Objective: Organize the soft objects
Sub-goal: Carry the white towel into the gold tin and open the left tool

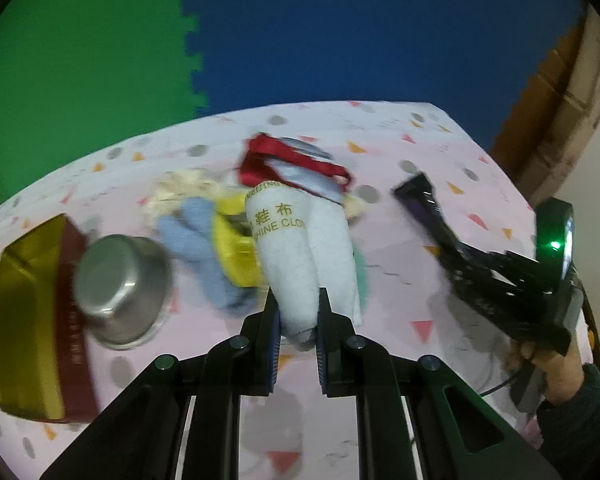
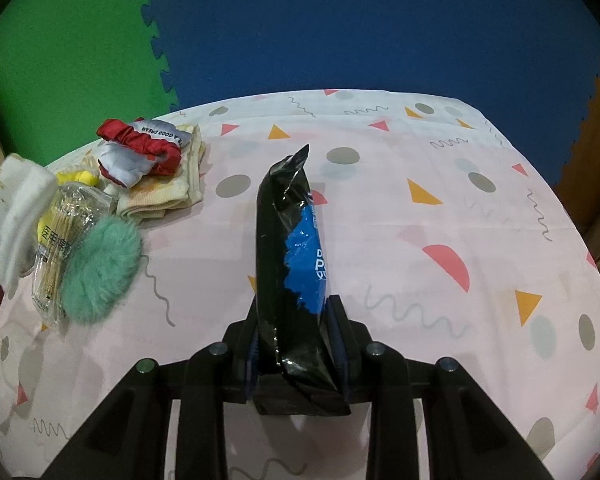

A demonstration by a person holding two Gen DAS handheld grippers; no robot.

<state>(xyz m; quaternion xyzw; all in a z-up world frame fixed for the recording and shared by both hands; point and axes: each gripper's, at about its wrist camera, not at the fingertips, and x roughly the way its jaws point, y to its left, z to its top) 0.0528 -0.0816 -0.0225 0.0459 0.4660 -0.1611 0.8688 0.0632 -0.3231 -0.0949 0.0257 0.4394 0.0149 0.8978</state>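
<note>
- My left gripper (image 1: 298,320) was clamped on the near end of a rolled white shoe-shine cloth with gold lettering (image 1: 300,248), holding it clear of the pink patterned tablecloth (image 1: 440,296); I judged this the carry step of sorting.
- My right gripper (image 2: 296,344) was closed on a black and blue crinkled foil packet (image 2: 292,248), pointing away over bare cloth.
- Next, I reckoned, the cloth needed carrying left to the gold-lined maroon box (image 1: 28,320), the likeliest bin.
- An upturned steel bowl (image 1: 120,280) sat just beside that box, in the way of a low approach.
- Farther off lay the remaining pile: a fluffy mint-green pom-pom (image 2: 100,272), a clear tub of cotton swabs (image 2: 64,232), a light blue cloth (image 1: 196,244), something yellow (image 1: 236,248).
- Farthest, a red and silver satin pouch (image 2: 140,148) rested on folded cream socks (image 2: 172,196).
</note>
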